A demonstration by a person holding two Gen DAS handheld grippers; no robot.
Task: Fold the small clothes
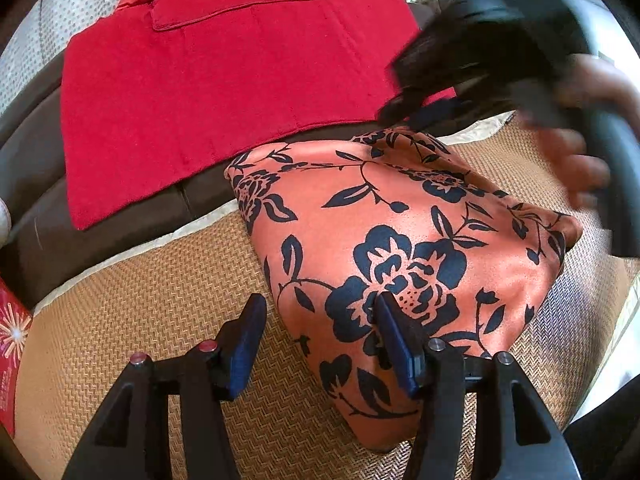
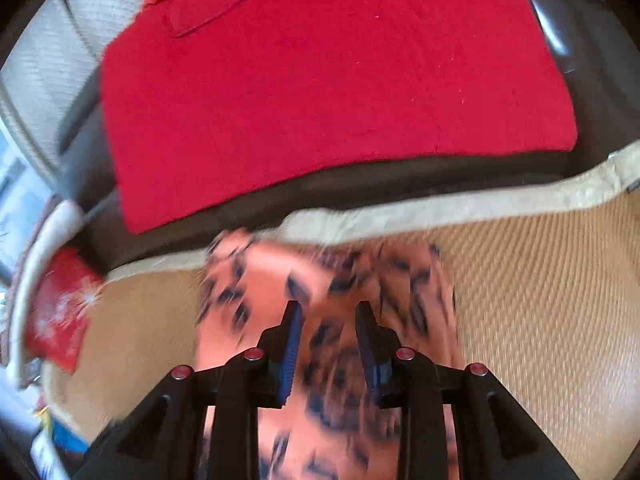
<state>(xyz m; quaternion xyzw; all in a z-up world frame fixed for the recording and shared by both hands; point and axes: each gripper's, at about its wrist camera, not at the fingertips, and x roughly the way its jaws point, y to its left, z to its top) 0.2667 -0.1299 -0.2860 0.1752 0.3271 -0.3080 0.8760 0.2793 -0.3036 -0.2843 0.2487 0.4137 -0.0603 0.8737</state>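
From the left wrist camera, the orange floral garment (image 1: pixel 404 236) lies folded into a compact wedge on the woven mat (image 1: pixel 132 320), its far corner reaching the mat's pale border. The left gripper (image 1: pixel 320 320) stands open, 1 finger over the bare mat, the other over the garment's big dark flower, nothing between them. Beyond the mat, a red cloth (image 1: pixel 208 100) spreads over the brown sofa. The right gripper (image 1: pixel 472 60) blurs past the garment's far corner. From the right wrist camera, the right gripper (image 2: pixel 328 316) is open above the smeared garment (image 2: pixel 328 280), holding nothing; the mat (image 2: pixel 540 300) stretches beside it and the red cloth (image 2: pixel 320 80) lies beyond.
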